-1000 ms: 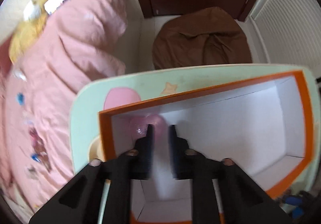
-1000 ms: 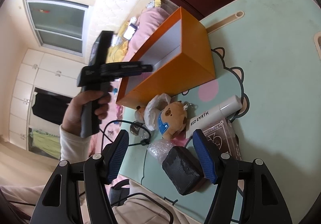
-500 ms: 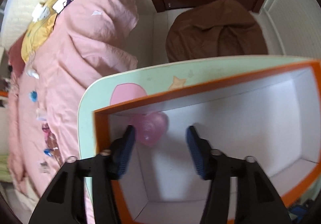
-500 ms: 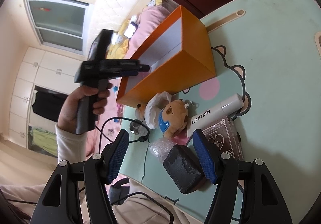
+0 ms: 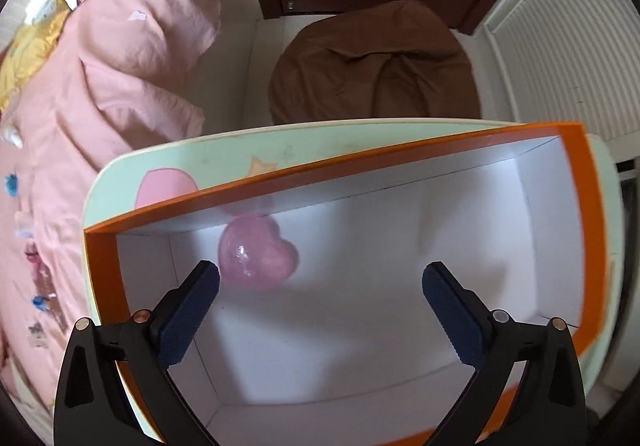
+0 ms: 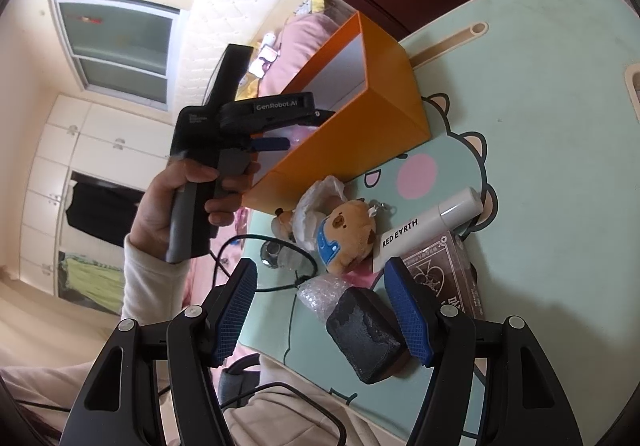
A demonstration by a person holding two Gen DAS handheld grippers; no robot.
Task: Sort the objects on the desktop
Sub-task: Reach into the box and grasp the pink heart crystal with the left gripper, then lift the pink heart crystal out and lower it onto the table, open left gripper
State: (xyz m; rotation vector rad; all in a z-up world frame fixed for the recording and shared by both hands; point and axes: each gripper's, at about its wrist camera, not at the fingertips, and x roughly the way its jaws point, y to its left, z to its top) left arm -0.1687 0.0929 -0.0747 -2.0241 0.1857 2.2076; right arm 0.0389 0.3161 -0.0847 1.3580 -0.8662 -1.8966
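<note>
An orange box (image 5: 576, 206) with a white inside stands on the mint-green table (image 5: 224, 154). My left gripper (image 5: 320, 272) points straight down into it. Its jaws are opening wide and nothing is pressed between them. A pink heart-shaped object (image 5: 256, 254) lies on the box floor beside the left fingertip. In the right wrist view a hand holds the left gripper (image 6: 310, 128) at the mouth of the orange box (image 6: 380, 118). My right gripper (image 6: 320, 266) hangs open above a dark grey block (image 6: 364, 338), and its left pad is well clear of the block.
On the table (image 6: 540, 126) lie a bear plush (image 6: 348, 230), a white tube (image 6: 432, 226), a dark card box (image 6: 440, 274), bubble wrap (image 6: 320, 294) and a black cable (image 6: 256, 246). A pink duvet (image 5: 100, 86) and a brown beanbag (image 5: 372, 62) lie beyond the table.
The left jaws went from shut on the pink heart to wide apart, and the heart now rests on the box floor. The right gripper has kept still.
</note>
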